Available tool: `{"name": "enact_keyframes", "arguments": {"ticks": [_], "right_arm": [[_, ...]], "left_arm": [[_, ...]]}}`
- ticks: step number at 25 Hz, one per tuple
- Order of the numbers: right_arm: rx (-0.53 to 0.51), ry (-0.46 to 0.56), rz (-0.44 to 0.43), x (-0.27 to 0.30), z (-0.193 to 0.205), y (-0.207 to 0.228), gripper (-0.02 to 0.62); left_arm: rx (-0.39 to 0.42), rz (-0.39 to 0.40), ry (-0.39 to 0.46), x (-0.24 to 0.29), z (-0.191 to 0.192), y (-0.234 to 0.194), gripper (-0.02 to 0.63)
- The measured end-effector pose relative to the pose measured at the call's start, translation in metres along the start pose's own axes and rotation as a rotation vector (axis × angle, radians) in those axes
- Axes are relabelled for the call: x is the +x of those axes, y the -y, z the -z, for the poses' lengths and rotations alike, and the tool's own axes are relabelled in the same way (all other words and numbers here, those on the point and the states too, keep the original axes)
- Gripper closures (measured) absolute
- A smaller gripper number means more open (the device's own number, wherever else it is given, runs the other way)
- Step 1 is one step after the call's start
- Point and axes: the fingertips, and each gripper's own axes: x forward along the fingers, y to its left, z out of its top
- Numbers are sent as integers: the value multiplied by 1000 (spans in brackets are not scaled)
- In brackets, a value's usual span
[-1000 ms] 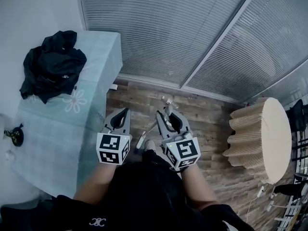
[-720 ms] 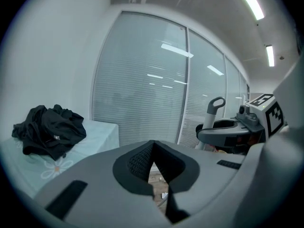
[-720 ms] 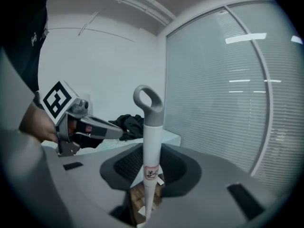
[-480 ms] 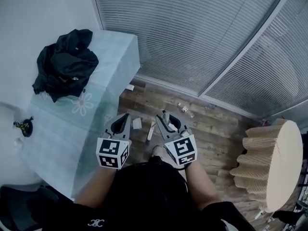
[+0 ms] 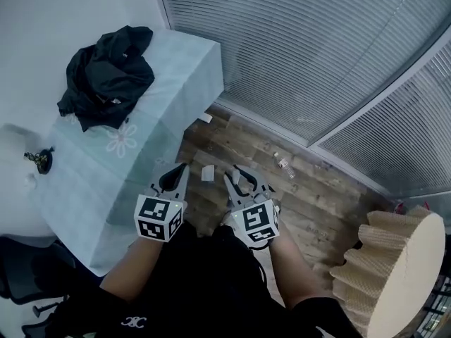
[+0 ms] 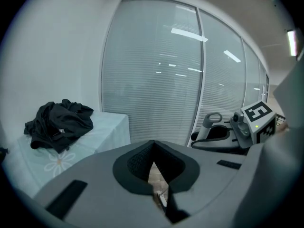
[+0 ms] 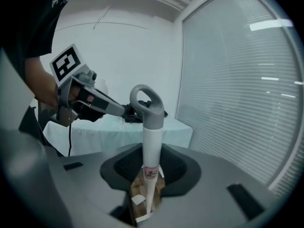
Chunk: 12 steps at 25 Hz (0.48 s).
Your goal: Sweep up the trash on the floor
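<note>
Handle (image 7: 152, 127), white with grey loop: clamped in right claw (image 7: 152, 151), frame centre. Left claw (image 6: 153, 144): pressed together, nothing held. Paper scraps (image 5: 208, 172): scattered on floor (image 5: 317, 189).

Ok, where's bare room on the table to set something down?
The near half of the table, from the jacket to the near corner, is bare. The jacket crowds the far end; a small dark thing sits by the left edge.

Your head view swings left: table (image 5: 184, 83) w/ black jacket (image 5: 109, 72) slides right & up, round stool (image 5: 402, 273) drops to bottom-right corner, partly cut off. L gripper (image 5: 173, 171) & R gripper (image 5: 243, 178), w/ its handle (image 7: 151, 146), drift slightly left. Paper scrap (image 5: 208, 172) now lies btwn their tips.
</note>
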Motion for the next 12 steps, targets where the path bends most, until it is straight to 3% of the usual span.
{"name": "enact_keyframes", "arguments": {"ticks": [6,12], "right_arm": [[33,-41,-85,33,-4,6,483],[15,-26,-158,62,-40,-10,483]], "left_arm": [[-46,-18,-21,12,11,-20,611],[-85,-37,3,7,11,-55,612]]}}
